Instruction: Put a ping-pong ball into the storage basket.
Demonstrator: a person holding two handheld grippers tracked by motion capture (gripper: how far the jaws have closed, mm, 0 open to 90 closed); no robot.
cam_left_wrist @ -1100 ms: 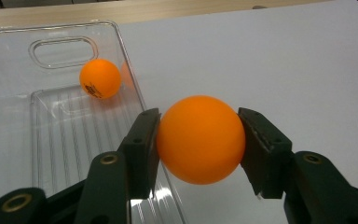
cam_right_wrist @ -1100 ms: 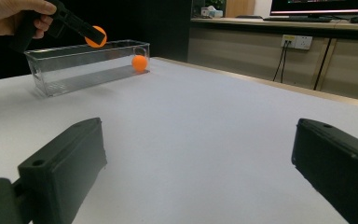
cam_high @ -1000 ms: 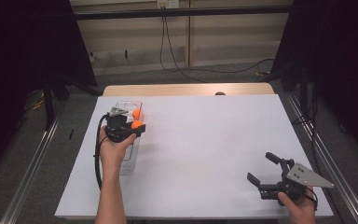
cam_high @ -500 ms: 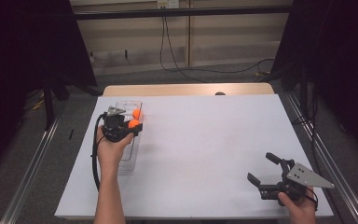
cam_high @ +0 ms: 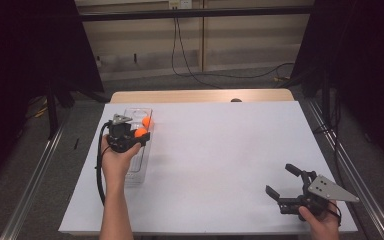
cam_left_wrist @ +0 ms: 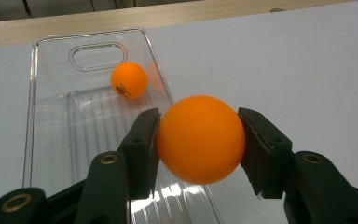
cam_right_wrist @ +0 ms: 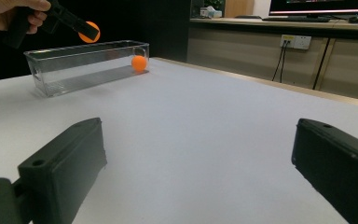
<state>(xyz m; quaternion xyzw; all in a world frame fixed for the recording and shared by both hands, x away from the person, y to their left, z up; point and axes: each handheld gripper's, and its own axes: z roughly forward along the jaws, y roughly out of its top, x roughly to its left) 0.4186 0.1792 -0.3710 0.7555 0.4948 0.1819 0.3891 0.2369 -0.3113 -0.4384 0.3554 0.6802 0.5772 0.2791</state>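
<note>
Above clear bin [cam_high: 136, 165] edge, left tongs [cam_left_wrist: 198, 140] clamped on orange ball [cam_left_wrist: 200, 139], right tongs [cam_high: 286, 181] apart

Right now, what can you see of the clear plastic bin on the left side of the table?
The clear bin is a long, narrow, transparent tray of hard-looking plastic, with a ribbed floor and a slot handle cut in its far end wall. It stands upright on the white table near the left edge. One orange ball lies inside at the far end. The left gripper holds a second orange ball above its near part.

left gripper [cam_high: 141, 134] jaws clamped; right gripper [cam_high: 286, 181] jaws spread wide.
</note>
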